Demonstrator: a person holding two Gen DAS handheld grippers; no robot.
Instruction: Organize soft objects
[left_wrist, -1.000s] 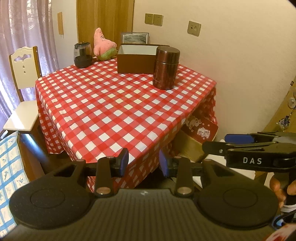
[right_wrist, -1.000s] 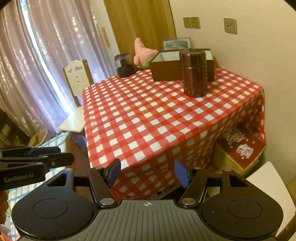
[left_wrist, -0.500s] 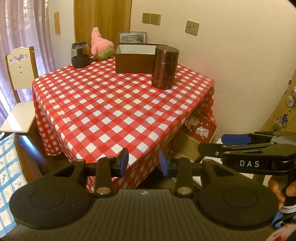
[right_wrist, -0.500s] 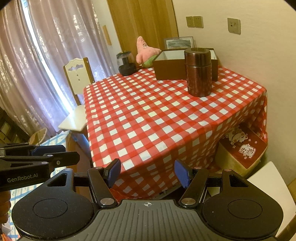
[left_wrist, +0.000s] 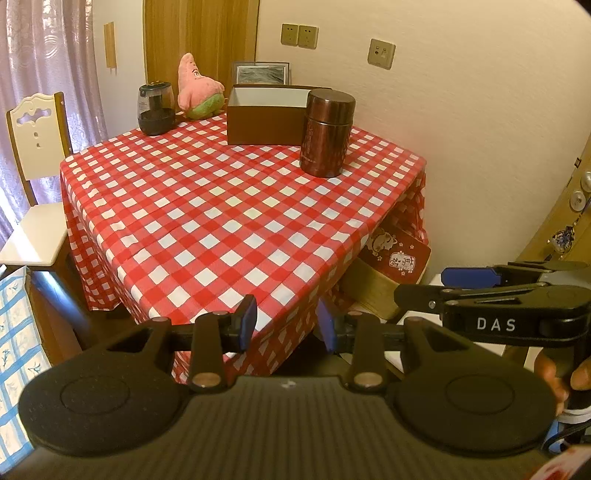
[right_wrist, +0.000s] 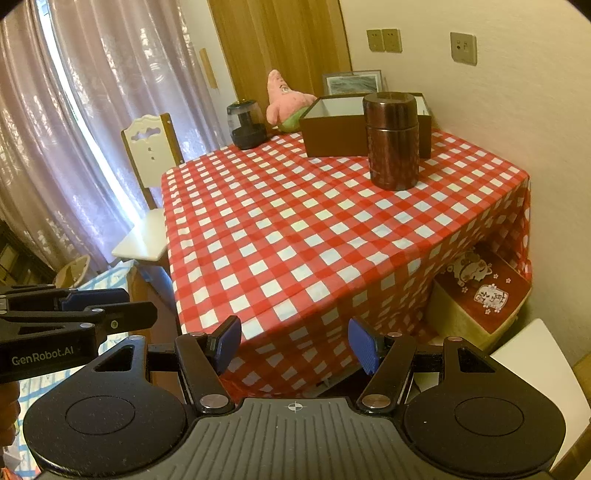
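Note:
A pink star-shaped plush toy (left_wrist: 197, 88) (right_wrist: 286, 99) sits at the far end of the table with the red-and-white checked cloth (left_wrist: 229, 206) (right_wrist: 317, 229). Beside it stands an open brown box (left_wrist: 266, 112) (right_wrist: 332, 125), white inside. My left gripper (left_wrist: 286, 323) hangs open before the table's near corner, nothing between its blue pads. My right gripper (right_wrist: 295, 345) is open wider, also holding nothing, short of the near edge. Each gripper shows from the side in the other's view: the right gripper (left_wrist: 454, 284) and the left gripper (right_wrist: 122, 306).
A tall brown metal canister (left_wrist: 327, 133) (right_wrist: 393, 138) stands in front of the box. A dark glass jar (left_wrist: 156, 109) (right_wrist: 245, 125) sits left of the plush. A white chair (left_wrist: 31, 177) (right_wrist: 147, 206) is at the left side. A red gift box (left_wrist: 391, 266) (right_wrist: 480, 299) lies under the table.
Both views have shifted slightly: the table and its objects sit a little lower and more centred in the pictures. Neither gripper's opening has changed.

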